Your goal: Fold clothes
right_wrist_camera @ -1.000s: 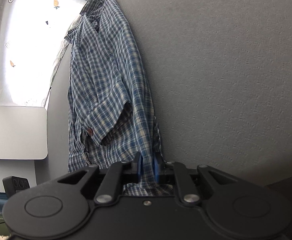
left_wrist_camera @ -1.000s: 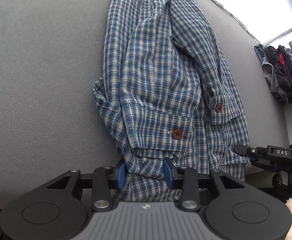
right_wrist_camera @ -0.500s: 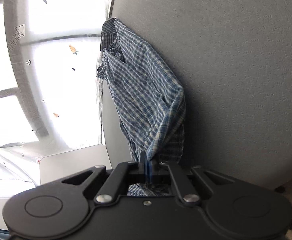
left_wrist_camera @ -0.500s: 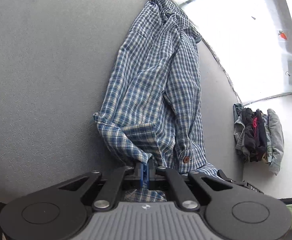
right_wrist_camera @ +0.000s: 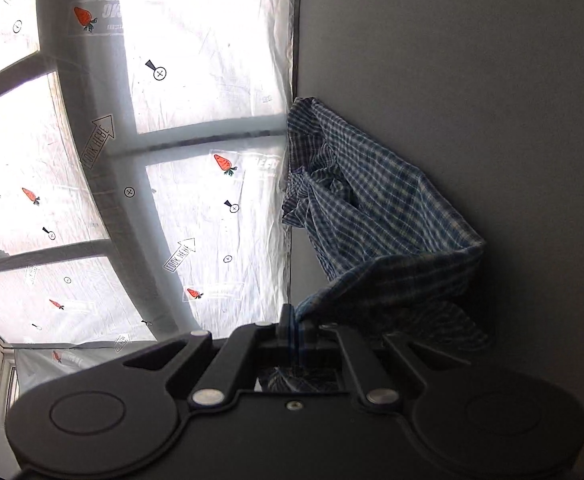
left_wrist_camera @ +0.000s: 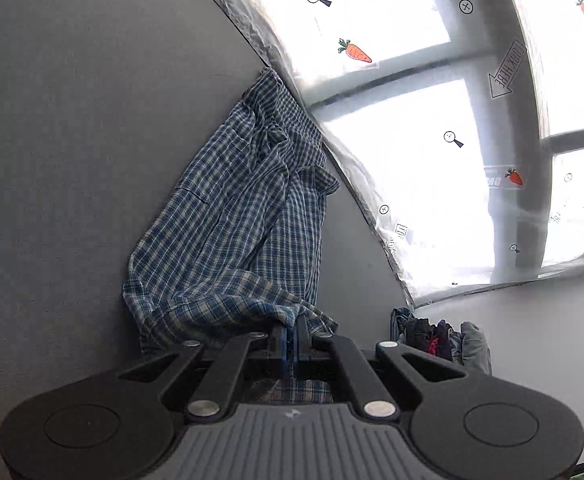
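Item: blue-and-white plaid shirt (left_wrist_camera: 236, 216), long, button-front, collar end far from the cameras. Location: on the grey desk (left_wrist_camera: 72, 140), its far part lying flat near the desk's far edge, its near hem lifted off the surface.

Left tool (left_wrist_camera: 290, 334): blue pads clenched together on a bunched fold of the shirt's near hem, cloth spilling out at 9 and 3 o'clock of the pinch.

Right tool (right_wrist_camera: 292, 322): pads clenched on the shirt (right_wrist_camera: 371, 220) hem at its other corner; from the pinch the fabric rises toward 2 o'clock as a taut, doubled-over sheet, underside showing.

Surroundings, left wrist view: pile of dark clothes (left_wrist_camera: 439, 340) at 4 o'clock of the shirt, well apart from it, at the desk's side edge. Window (left_wrist_camera: 431, 168) covered with translucent film printed with carrots, arrows and magnifier marks, beyond the desk at 1 to 3 o'clock. Same window (right_wrist_camera: 92, 160) fills the 9 o'clock half of the right wrist view, the desk (right_wrist_camera: 471, 60) the other.
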### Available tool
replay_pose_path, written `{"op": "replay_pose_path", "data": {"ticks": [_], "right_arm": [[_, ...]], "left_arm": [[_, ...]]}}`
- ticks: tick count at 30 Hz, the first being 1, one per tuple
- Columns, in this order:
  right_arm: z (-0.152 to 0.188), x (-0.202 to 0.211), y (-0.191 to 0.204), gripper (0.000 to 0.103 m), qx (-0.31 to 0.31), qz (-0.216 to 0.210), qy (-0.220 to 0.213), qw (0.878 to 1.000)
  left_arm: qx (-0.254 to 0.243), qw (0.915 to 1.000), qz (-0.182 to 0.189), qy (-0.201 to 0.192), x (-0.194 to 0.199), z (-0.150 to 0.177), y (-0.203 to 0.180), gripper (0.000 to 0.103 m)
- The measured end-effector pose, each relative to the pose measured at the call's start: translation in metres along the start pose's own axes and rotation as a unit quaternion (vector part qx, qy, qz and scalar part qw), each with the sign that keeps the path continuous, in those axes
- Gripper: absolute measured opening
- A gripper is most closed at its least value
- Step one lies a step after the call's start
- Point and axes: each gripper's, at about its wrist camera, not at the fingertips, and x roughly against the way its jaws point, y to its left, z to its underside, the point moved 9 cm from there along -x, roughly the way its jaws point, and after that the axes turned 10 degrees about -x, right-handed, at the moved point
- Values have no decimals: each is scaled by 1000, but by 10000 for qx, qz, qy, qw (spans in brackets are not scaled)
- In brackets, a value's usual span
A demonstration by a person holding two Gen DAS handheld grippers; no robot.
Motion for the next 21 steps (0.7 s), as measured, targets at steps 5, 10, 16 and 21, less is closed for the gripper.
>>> {"op": "replay_pose_path", "data": {"ticks": [5, 10, 16, 21], "right_arm": [[-26, -32, 12, 2, 22, 33, -46, 10000], [-66, -70, -6, 4, -626, 342, -159, 9973], [-111, -121, -5, 9, -1085, 398, -232, 9930], [-143, -154, 24, 33, -747, 442, -403, 9954]], "left_arm": [[50, 10000, -78, -10, -28, -33, 9, 2], [351, 9985, -350, 211, -75, -60, 37, 2], [751, 9958, -516, 134, -123, -119, 59, 11], [467, 9953, -765, -370, -129, -162, 55, 39]]}}
